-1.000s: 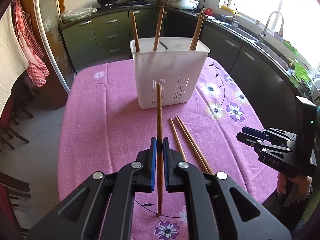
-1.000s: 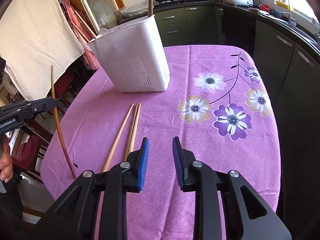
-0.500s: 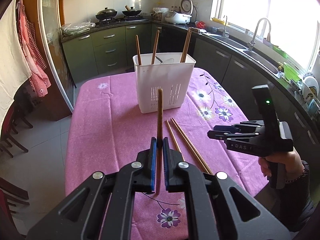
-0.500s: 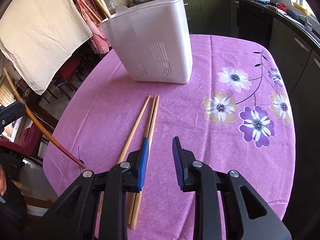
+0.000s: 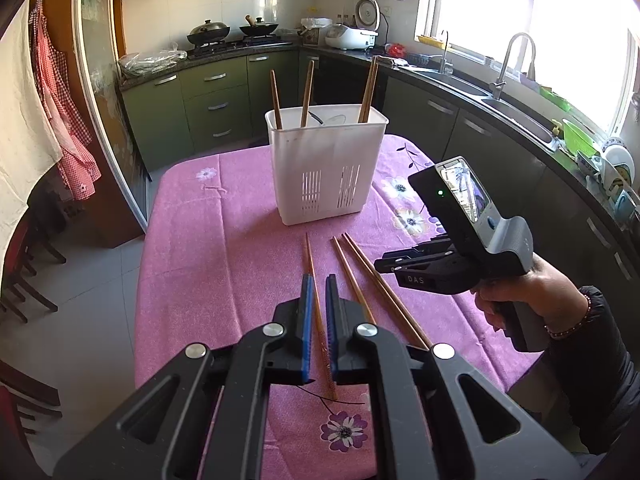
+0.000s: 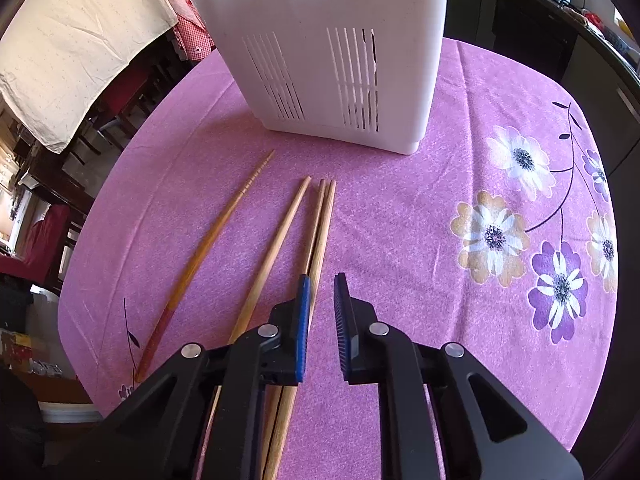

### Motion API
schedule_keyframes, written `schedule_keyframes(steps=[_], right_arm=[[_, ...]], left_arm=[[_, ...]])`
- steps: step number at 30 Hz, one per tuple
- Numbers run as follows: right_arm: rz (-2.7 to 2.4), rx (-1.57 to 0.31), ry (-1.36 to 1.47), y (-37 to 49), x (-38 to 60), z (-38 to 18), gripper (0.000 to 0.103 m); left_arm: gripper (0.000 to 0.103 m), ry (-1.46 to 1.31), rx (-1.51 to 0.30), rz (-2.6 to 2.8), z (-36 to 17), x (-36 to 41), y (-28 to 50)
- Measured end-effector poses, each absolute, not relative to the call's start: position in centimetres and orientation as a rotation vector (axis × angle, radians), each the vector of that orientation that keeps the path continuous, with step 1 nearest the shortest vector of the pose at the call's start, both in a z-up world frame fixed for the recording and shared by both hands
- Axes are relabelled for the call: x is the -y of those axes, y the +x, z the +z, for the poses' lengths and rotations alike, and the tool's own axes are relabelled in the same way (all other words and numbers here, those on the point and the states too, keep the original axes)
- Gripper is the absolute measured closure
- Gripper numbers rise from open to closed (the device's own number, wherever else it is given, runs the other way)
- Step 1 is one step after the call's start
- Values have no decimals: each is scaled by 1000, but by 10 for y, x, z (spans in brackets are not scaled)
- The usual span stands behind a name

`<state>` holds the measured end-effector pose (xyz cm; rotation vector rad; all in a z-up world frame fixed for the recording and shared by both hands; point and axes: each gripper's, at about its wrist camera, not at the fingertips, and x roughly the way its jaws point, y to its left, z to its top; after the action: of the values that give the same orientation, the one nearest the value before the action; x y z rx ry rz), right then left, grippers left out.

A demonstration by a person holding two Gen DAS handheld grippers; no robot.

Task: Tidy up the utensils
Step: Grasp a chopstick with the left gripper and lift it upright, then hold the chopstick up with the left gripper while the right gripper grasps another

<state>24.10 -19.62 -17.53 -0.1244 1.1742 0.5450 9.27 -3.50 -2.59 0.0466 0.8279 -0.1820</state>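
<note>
A white slotted utensil holder (image 5: 326, 168) (image 6: 332, 40) stands mid-table with a few chopsticks upright in it. Several more chopsticks lie on the pink cloth in front of it. A red-ended chopstick (image 6: 208, 240) (image 5: 316, 312) lies flat at the left, seen through the narrow gap of my left gripper (image 5: 317, 278), which hangs above it, shut and holding nothing. Right of it lie a single chopstick (image 6: 276, 240) and a touching pair (image 6: 322, 220). My right gripper (image 6: 322, 278) (image 5: 380, 266) is low over the pair. Its jaws are closing, with only cloth between the pads.
The flowered pink tablecloth (image 6: 400, 208) covers a small table, its edges close on the left and near sides. A person's hand (image 5: 520, 292) holds the right gripper. Dark cabinets, a stove and a sink (image 5: 500, 92) lie beyond, and chairs (image 5: 24, 272) stand to the left.
The red-ended chopstick, held upright in my left gripper before, now lies flat on the cloth. My right gripper has moved forward and down over the pair, and its jaws have narrowed.
</note>
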Motion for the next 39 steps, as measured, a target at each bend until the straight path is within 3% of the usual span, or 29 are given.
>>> schedule_keyframes(steps=[25, 27, 30, 32, 37, 39], right_arm=[[480, -1208, -303, 264, 140, -187, 90], [491, -1202, -299, 265, 138, -186, 94], [493, -1197, -266, 263, 147, -185, 96], [501, -1188, -227, 259, 160, -185, 96], [521, -1150, -153, 251, 186, -169, 96], [527, -1138, -145, 246, 192, -165, 96]], left_arm=[[97, 16, -1052, -192, -92, 38, 144], [96, 13, -1085, -192, -100, 42, 156], [89, -10, -1144, -202, -113, 45, 178], [77, -20, -1174, -201, -120, 47, 192], [66, 16, -1208, -171, -131, 57, 221], [66, 36, -1216, -158, -134, 61, 231]])
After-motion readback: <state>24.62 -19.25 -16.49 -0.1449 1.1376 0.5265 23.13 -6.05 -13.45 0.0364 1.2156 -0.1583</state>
